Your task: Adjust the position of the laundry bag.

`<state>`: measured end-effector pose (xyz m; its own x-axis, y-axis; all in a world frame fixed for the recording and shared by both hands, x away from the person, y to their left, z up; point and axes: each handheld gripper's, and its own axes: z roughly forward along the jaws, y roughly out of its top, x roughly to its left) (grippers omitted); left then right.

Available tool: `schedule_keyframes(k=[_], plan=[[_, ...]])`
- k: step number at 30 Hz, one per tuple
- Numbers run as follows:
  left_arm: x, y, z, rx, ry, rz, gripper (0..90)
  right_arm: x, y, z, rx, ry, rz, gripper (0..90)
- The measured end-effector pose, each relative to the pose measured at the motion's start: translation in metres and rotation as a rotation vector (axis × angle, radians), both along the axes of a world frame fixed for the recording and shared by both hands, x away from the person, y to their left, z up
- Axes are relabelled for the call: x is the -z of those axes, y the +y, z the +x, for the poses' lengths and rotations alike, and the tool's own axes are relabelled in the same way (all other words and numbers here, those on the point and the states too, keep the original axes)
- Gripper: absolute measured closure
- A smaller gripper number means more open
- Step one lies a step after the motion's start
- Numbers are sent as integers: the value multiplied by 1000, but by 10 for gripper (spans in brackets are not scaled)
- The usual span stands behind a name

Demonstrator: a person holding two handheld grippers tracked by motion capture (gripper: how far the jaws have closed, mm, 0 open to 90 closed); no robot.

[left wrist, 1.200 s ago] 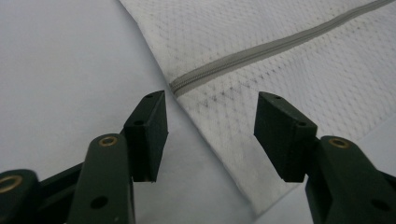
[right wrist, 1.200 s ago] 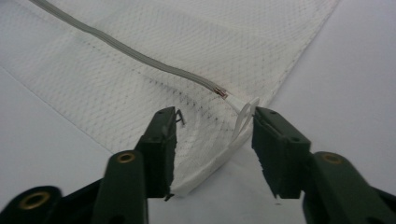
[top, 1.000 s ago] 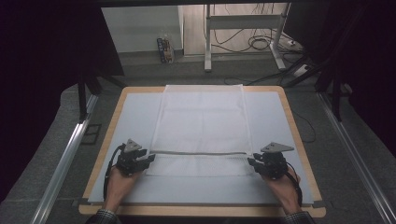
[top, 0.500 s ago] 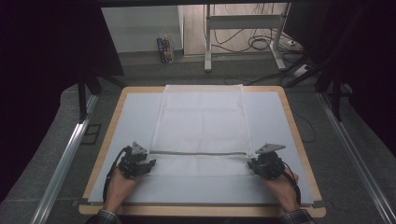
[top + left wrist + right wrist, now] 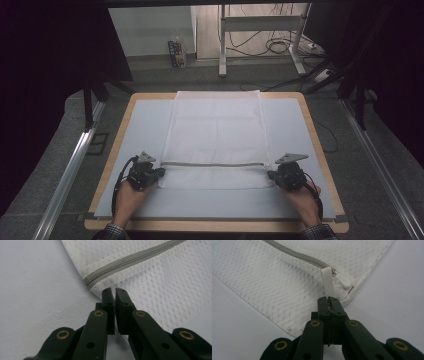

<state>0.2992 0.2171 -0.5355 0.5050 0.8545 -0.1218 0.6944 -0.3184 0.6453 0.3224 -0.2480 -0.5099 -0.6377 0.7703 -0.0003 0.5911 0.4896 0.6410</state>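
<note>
A white mesh laundry bag (image 5: 216, 140) lies flat down the middle of the counter (image 5: 295, 125), its long axis running away from the person and its grey zipper (image 5: 212, 164) crossing it near the near end. Both claws sit at that near end, one at each side edge, so the bag stretches between them. The left claw (image 5: 159, 173) has just been closing, and its jaws now pinch the mesh at the left edge, just below the zipper's end (image 5: 87, 281). The right claw (image 5: 271, 175) has likewise been closing and now grips the right edge beside the white zipper pull (image 5: 328, 282). Both hands rest low on the counter, wrists level, claws pointing inward toward each other.
</note>
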Motion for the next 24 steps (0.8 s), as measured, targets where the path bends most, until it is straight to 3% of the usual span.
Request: schedule_keyframes(k=[9, 11, 15, 24], plan=[[-7, -3, -13, 63, -34, -8, 874, -11, -12, -9, -30, -15, 29, 878], [-8, -1, -18, 90, -23, -35, 871, -14, -16, -14, -47, -17, 33, 878], [-11, -1, -26, 115, -33, -50, 867, -18, -20, -25, -84, -30, 29, 878], [-12, -10, -36, 167, -26, 16, 857, -18, -20, -43, -105, -10, -30, 877]])
